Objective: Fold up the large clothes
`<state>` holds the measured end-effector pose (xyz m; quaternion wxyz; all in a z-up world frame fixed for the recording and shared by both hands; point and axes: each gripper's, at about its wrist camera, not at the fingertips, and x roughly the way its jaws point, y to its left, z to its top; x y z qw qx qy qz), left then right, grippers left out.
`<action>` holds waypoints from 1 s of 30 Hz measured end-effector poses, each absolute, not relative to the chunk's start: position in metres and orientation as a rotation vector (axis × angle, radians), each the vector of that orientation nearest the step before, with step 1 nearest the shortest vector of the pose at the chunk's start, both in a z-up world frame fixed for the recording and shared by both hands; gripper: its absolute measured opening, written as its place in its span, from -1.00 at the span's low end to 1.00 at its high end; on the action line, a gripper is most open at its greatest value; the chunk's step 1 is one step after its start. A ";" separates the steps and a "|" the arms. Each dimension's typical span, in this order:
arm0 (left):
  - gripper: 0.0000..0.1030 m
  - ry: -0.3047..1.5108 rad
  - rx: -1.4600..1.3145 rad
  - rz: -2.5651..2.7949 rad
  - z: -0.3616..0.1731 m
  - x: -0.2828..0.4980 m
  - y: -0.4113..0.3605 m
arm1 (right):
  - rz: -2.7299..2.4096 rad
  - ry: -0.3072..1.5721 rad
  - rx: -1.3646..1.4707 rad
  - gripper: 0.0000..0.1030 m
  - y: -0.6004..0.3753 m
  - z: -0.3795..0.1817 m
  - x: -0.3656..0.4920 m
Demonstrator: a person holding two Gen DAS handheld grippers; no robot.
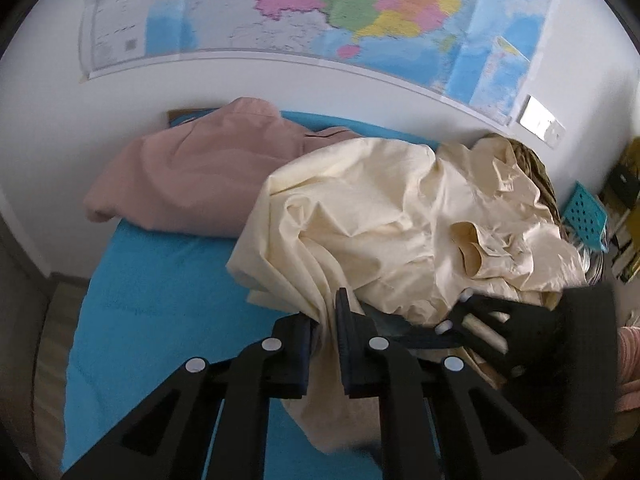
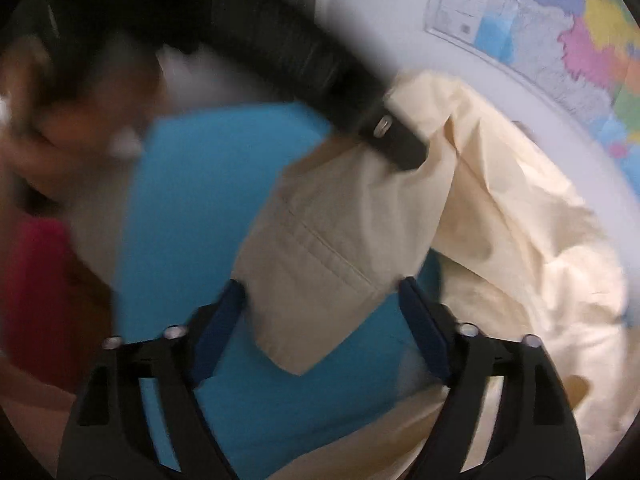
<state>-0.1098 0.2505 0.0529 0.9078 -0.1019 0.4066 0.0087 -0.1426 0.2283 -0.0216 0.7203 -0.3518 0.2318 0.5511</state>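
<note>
A large cream garment [image 1: 380, 216] lies crumpled on the blue table cover [image 1: 160, 280]. My left gripper [image 1: 324, 320] is shut on a bunched fold of it near the front edge. The right gripper shows in the left wrist view [image 1: 488, 328] at the right, beside the garment. In the right wrist view my right gripper [image 2: 324, 312] is open, its jaws wide either side of a hanging cream sleeve or flap [image 2: 332, 248]. The left gripper [image 2: 396, 140] appears there, clamped on the cream cloth above.
A pink garment [image 1: 192, 172] lies folded at the back of the table by the white wall. A wall map [image 1: 320, 12] hangs above. A teal perforated stool [image 1: 586, 216] stands at the right. A person in red [image 2: 44, 300] is blurred at the left.
</note>
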 end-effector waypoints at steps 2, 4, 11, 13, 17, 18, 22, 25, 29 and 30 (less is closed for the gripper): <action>-0.79 0.852 -0.204 0.001 0.054 -0.104 0.247 | 1.224 0.550 -0.735 -0.69 0.224 -0.020 -0.132; -0.77 0.827 -0.193 -0.012 0.063 -0.102 0.244 | 1.311 0.621 -0.593 -0.84 0.205 0.004 -0.109; 0.58 0.462 -0.417 -0.202 0.155 -0.128 0.259 | 1.465 0.665 -0.111 -0.89 0.096 0.128 -0.018; 0.62 0.399 -0.371 -0.178 0.169 -0.132 0.250 | 1.449 0.647 -0.003 -0.89 0.064 0.156 0.004; 0.63 0.449 -0.297 -0.169 0.160 -0.113 0.219 | 1.358 0.613 0.143 -0.89 -0.012 0.184 0.044; 0.63 0.490 -0.257 -0.162 0.151 -0.102 0.204 | 1.332 0.617 0.173 -0.89 -0.040 0.186 0.055; 0.63 0.631 -0.151 -0.219 0.110 -0.063 0.152 | 1.178 0.645 0.195 -0.76 -0.110 0.171 0.073; 0.63 0.727 -0.079 -0.284 0.074 -0.039 0.112 | 1.031 0.746 0.179 -0.45 -0.151 0.123 0.084; 0.62 0.852 -0.023 -0.324 0.033 -0.010 0.076 | 0.869 0.931 0.290 -0.45 -0.208 0.053 0.109; 0.61 0.867 -0.014 -0.330 0.029 -0.006 0.071 | 0.827 0.977 0.320 -0.34 -0.224 0.033 0.114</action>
